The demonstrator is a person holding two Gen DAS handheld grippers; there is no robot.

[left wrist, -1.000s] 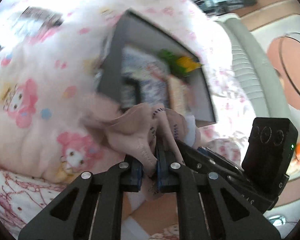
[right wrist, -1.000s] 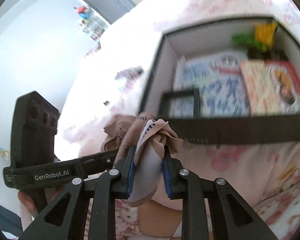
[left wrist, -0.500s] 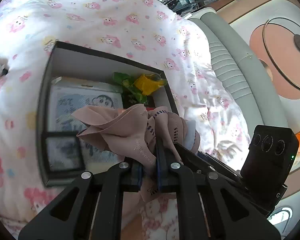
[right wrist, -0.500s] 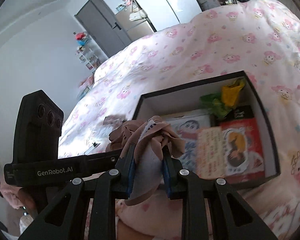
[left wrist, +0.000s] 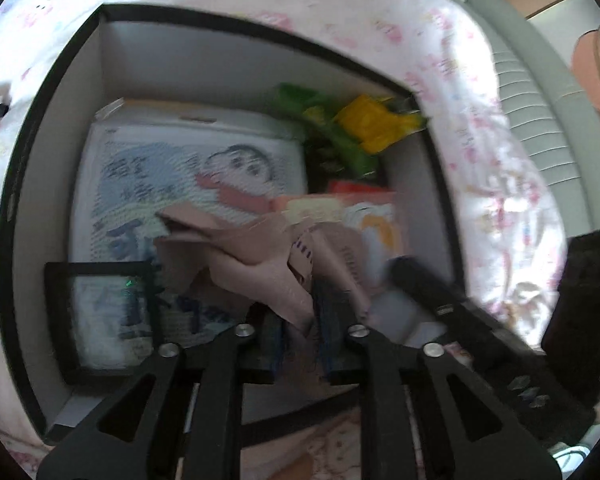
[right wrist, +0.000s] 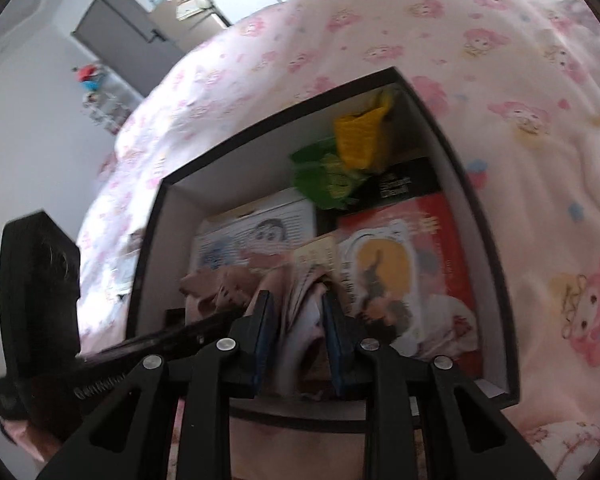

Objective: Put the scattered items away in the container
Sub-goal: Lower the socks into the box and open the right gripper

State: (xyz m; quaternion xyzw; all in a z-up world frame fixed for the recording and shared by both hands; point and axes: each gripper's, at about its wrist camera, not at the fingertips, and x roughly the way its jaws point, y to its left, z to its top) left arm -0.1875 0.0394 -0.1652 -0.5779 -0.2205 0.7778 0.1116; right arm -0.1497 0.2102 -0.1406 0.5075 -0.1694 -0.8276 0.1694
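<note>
Both grippers hold one crumpled pink cloth (left wrist: 260,264) over the open black box (left wrist: 24,152), which rests on the pink patterned bedspread. My left gripper (left wrist: 298,320) is shut on the cloth, low inside the box. My right gripper (right wrist: 300,320) is also shut on the cloth (right wrist: 300,312), beside the left one. The box (right wrist: 480,216) holds a blue cartoon booklet (left wrist: 188,184), a red printed packet (right wrist: 412,264), a small black frame (left wrist: 100,312), and green and yellow wrappers (left wrist: 356,128).
The bedspread (right wrist: 420,24) surrounds the box on all sides. A grey padded headboard (left wrist: 532,92) is at the right in the left wrist view. A grey wardrobe (right wrist: 132,36) and a shelf with toys stand far off in the right wrist view.
Both grippers have carried the pink cloth from in front of the box to over it and down into it. The box now fills both views.
</note>
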